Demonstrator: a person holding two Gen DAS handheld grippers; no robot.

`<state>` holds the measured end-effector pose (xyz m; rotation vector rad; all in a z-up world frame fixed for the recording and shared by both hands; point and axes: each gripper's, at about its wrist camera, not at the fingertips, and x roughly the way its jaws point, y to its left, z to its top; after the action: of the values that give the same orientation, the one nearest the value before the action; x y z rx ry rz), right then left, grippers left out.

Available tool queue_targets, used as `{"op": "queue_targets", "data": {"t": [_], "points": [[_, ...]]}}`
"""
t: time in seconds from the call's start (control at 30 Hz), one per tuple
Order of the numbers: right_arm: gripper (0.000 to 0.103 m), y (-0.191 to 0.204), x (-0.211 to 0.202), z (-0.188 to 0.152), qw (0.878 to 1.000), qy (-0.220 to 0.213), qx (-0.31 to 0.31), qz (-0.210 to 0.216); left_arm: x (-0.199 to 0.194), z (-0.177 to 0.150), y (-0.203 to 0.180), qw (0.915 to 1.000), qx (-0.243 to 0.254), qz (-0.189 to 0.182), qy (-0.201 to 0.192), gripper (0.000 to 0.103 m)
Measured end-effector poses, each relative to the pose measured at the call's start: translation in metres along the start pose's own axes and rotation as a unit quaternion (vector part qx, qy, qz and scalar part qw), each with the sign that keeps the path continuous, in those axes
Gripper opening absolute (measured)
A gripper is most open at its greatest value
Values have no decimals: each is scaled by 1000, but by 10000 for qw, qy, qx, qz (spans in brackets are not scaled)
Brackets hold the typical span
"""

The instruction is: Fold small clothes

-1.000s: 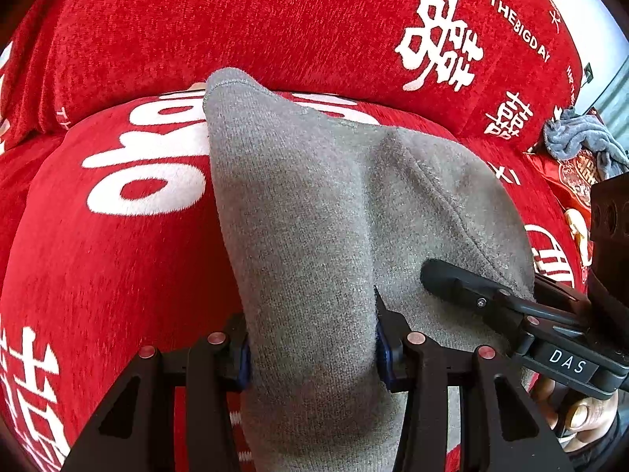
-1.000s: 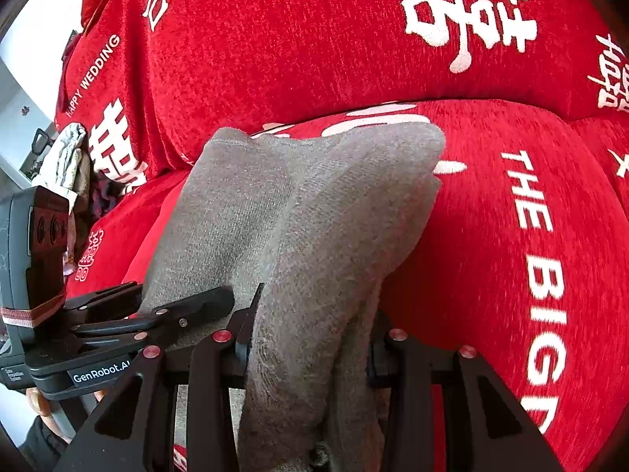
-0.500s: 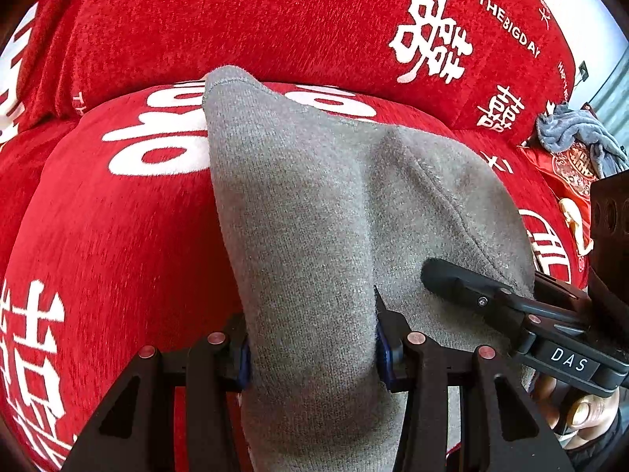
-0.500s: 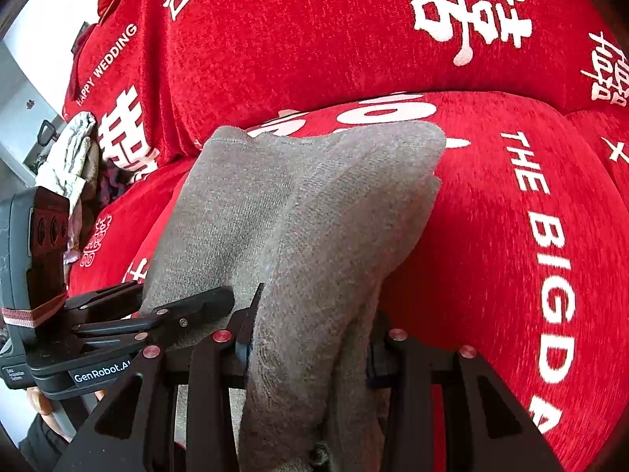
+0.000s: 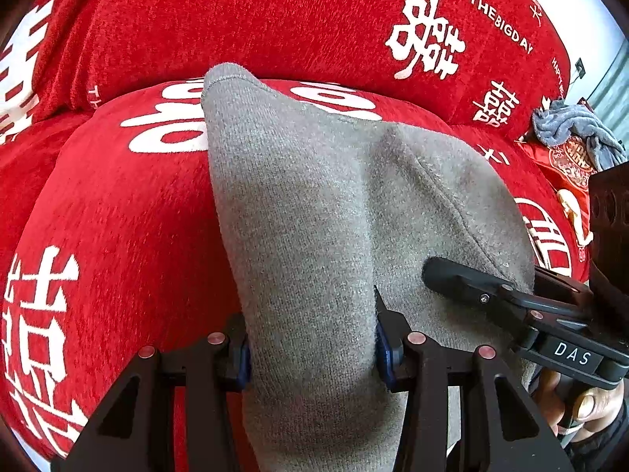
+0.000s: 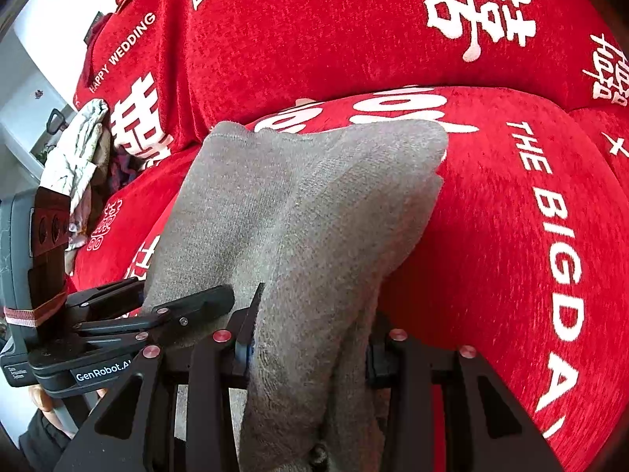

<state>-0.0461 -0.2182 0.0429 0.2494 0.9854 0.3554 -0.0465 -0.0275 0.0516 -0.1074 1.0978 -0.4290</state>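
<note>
A grey knitted garment (image 5: 314,204) hangs stretched between my two grippers, above a red sofa seat. My left gripper (image 5: 310,346) is shut on its near left edge, cloth bunched between the fingers. My right gripper (image 6: 310,350) is shut on the near right edge of the same garment (image 6: 298,204). The far end of the cloth droops toward the seat cushion. The right gripper also shows in the left wrist view (image 5: 464,283), clamped on the cloth's right side. The left gripper shows in the right wrist view (image 6: 188,303), at the left.
The red sofa cover (image 5: 118,216) with white lettering fills both views, backrest (image 6: 334,31) behind. A grey cloth pile (image 5: 570,129) lies at the sofa's far right. A pale crumpled cloth (image 6: 78,145) lies at the far left.
Both grippers, still shut on the grey garment, have shifted a little over the sofa; the seat lettering has slid in both views. The cloth's shape is nearly the same.
</note>
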Motion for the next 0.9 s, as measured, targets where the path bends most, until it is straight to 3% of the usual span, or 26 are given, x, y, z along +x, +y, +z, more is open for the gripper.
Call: {"op": "queue_targets", "data": {"t": [0.33,0.5,0.7,0.8,0.9], "points": [[42,2,-4,-15,9999,-49,-30,91,-9,-16,-1,9998,86,108,-136,51],[43,0,-5,-18,9999,-63,-7,111,-11,-20,-5,9988,192,388,-220,62],[57,-5,-4,-20,10000,-34,21,0,-14,-23,-5,9983,224,458,-269,66],[58,-9,-8,-21,10000,-57,46,-40,-15,-25,-5,9971,257,629,-334,75],[59,-10,-18,-23,9994,-210,8,-273,-19,-28,-6,9962,285,732,-383,76]]}}
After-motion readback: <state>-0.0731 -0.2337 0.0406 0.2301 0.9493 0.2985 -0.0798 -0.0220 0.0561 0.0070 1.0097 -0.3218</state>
